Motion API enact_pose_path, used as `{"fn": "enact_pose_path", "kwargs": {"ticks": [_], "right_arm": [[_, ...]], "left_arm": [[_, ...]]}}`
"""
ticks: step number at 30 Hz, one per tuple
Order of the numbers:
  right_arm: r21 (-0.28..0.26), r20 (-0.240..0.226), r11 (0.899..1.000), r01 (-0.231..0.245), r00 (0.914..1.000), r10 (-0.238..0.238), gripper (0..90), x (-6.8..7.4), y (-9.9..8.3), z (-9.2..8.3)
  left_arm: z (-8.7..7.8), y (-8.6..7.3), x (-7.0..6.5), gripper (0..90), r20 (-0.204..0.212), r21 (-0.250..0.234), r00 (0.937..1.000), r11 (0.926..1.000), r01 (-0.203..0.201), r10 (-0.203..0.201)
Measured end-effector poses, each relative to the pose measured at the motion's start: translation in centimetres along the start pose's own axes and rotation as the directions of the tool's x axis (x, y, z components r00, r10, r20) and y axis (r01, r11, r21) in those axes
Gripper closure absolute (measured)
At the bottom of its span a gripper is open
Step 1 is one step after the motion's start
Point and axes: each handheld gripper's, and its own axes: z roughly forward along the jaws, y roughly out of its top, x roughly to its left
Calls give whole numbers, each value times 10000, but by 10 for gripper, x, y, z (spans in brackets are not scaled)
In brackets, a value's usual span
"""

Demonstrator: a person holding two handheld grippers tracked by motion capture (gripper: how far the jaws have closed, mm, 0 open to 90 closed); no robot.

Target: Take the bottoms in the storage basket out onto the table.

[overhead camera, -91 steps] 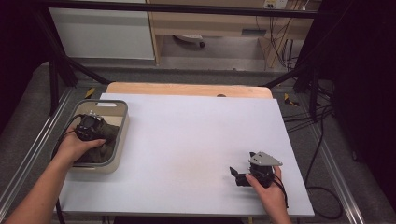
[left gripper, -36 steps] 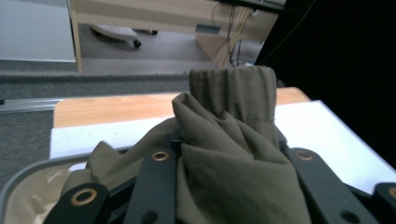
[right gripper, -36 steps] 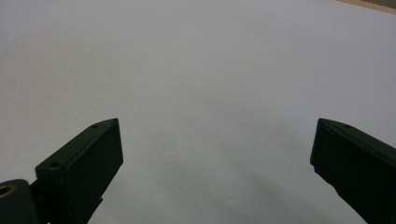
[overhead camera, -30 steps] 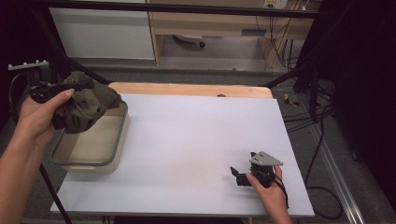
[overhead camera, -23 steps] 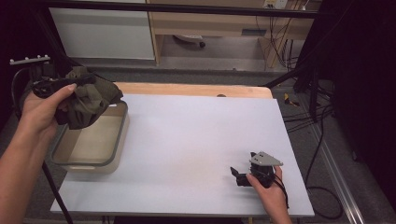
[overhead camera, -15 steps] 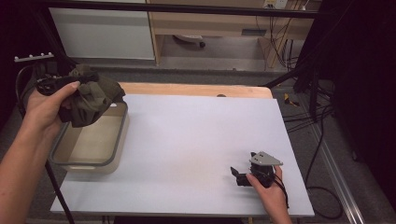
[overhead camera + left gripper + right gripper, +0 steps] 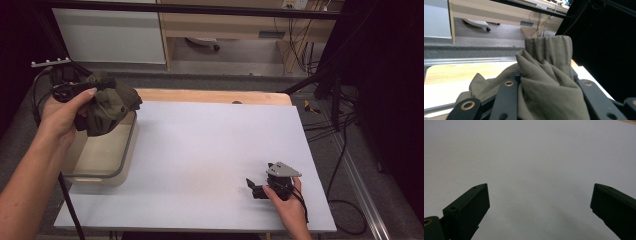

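A bunched olive-green cloth (image 7: 111, 107) hangs in the air over the far end of a clear plastic bin (image 7: 120, 165) at the table's left edge. My left gripper (image 7: 97, 92) is shut on this cloth. In the left gripper view the cloth (image 7: 544, 75) bulges up between the two black jaws and covers their tips, with a ribbed cuff at the top. My right gripper (image 7: 254, 189) rests low at the front right of the white table (image 7: 210, 145). Its jaws stand wide apart over bare table (image 7: 534, 165) with nothing between them.
A strip of wooden tabletop (image 7: 210, 96) runs along the far edge behind the white sheet. Cables (image 7: 340, 125) hang off the right side of the table. A black frame pole (image 7: 70, 215) stands at the front left by the bin.
My left gripper has lifted the cloth out of the bin, then carried it to the right over the bin's far end. The right gripper has stayed where it was.
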Motion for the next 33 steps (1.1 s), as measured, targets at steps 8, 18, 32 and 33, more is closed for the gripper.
{"fn": "enact_pose_path", "kwargs": {"ticks": [8, 18, 32, 33], "right_arm": [[123, 37, 9999, -94, 9999, 93, 27, 1, 1, 5], [97, -31, 9998, -171, 9998, 171, 28, 1, 3, 11], [34, 0, 9992, -403, 9992, 403, 34, 0, 5, 14], [21, -17, 9991, -420, 9991, 420, 33, 0, 6, 14]], "left_arm": [[25, -3, -15, 659, 257, 110, 9997, 9999, -14, 11], [58, -12, -39, 655, 694, 496, 9974, 9985, -251, 216], [104, -25, -69, 652, 685, 733, 9961, 9955, -600, 550], [107, -27, -71, 652, 670, 745, 9962, 9954, -606, 556]]}}
